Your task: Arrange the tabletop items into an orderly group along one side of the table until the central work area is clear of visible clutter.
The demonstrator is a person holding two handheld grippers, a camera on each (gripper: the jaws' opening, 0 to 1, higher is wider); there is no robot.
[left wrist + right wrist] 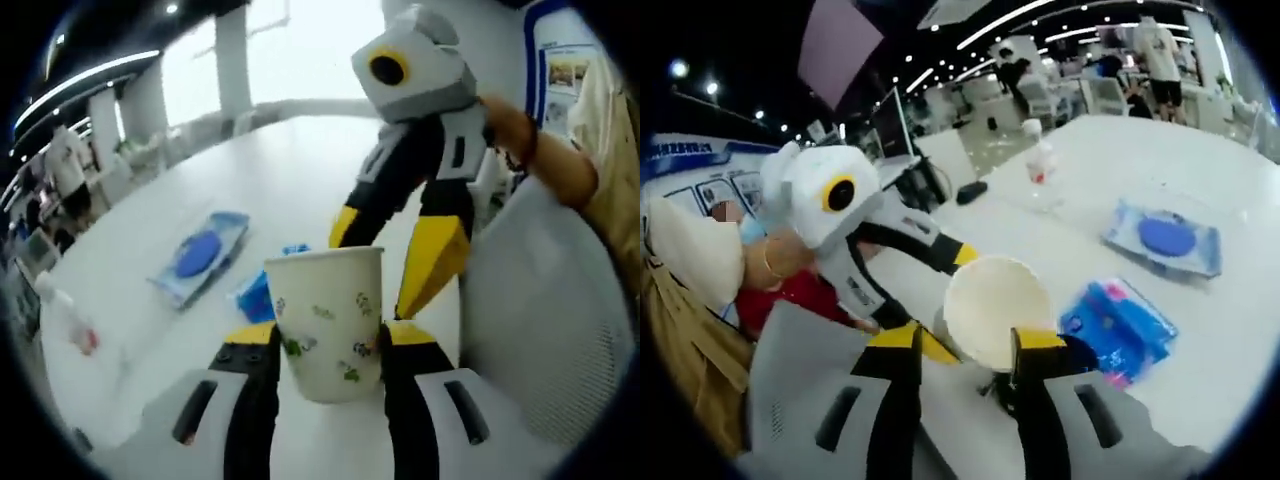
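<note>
— Closest to my left lens, what do you read?

— Yellow-tipped jaws of my left hand-held gripper (327, 345), pressed against both sides of a paper cup (327, 322) with small printed flowers. So it is clamped on the cup, which stands upright between the jaws, above the white desk (150, 250).

— And the right side?

— In the right gripper view my right hand-held gripper (970, 345) has its jaws on either side of the same cup's (995, 308) open mouth; the rim fills the gap between the tips. Whether they actually pinch it, I cannot tell. In the left gripper view that gripper (395, 255) comes down from above with its jaws spread, one tip just beside the cup's rim.

— Next out?

— Just behind the cup, a bright blue packet (257, 290) lies flat on the desk. Beyond it sits a clear flat tray with a blue disc inside (203, 256).

— Same two in the right gripper view?

— Yes, the packet (1118, 328) beside the cup, the tray (1165, 238) farther out.

— Farthest?

— A small clear bottle (1041, 165) with a reddish label stands near the desk's far edge; in the left gripper view it (68, 318) is off near the left edge. A person's hand (780, 255) holds the other gripper (885, 245).
</note>
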